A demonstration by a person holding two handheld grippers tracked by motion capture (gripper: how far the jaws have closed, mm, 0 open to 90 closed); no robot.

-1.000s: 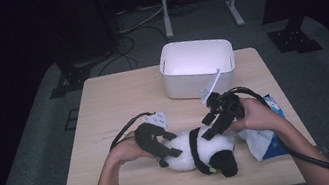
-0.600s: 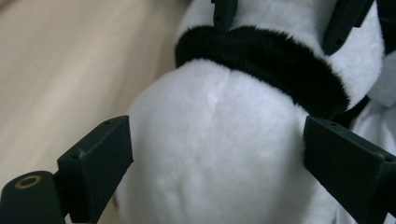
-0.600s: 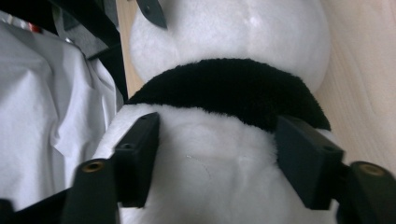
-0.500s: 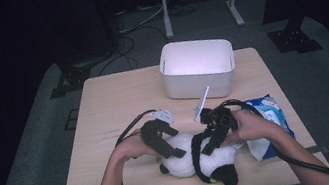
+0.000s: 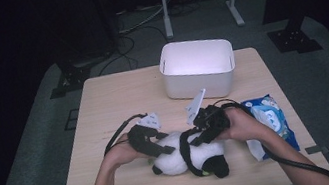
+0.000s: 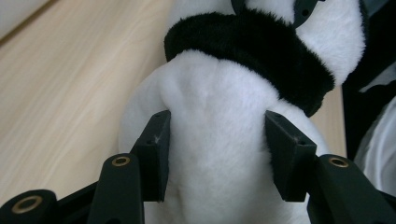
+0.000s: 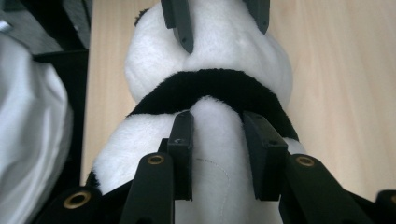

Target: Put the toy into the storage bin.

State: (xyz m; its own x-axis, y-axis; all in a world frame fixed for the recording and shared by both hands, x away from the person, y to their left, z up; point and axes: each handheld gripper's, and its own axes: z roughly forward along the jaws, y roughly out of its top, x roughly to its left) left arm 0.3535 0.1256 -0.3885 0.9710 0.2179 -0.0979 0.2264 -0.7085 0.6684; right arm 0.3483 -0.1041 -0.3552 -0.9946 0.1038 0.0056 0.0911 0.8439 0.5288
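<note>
A black-and-white plush panda [image 5: 188, 157] lies on its side on the wooden table [image 5: 113, 101], near the front edge. My left gripper [image 5: 164, 146] comes in from the left, and its jaws press into the white body [image 6: 219, 140] from both sides. My right gripper [image 5: 199, 137] comes from the right and pinches a fold of white plush just behind the black band [image 7: 210, 88]. In the left gripper view the left gripper [image 6: 218, 123] is shut on the fur. In the right gripper view the right gripper [image 7: 218, 121] squeezes a narrower ridge.
A white plastic bin [image 5: 197, 66] stands at the back middle of the table. A blue and white soft packet [image 5: 265, 118] lies at the right, under the right forearm. Dark stands and cables surround the table on the floor.
The right gripper has come down and to the left onto the panda. The left gripper has settled lower onto its body. The toy has shifted slightly left.
</note>
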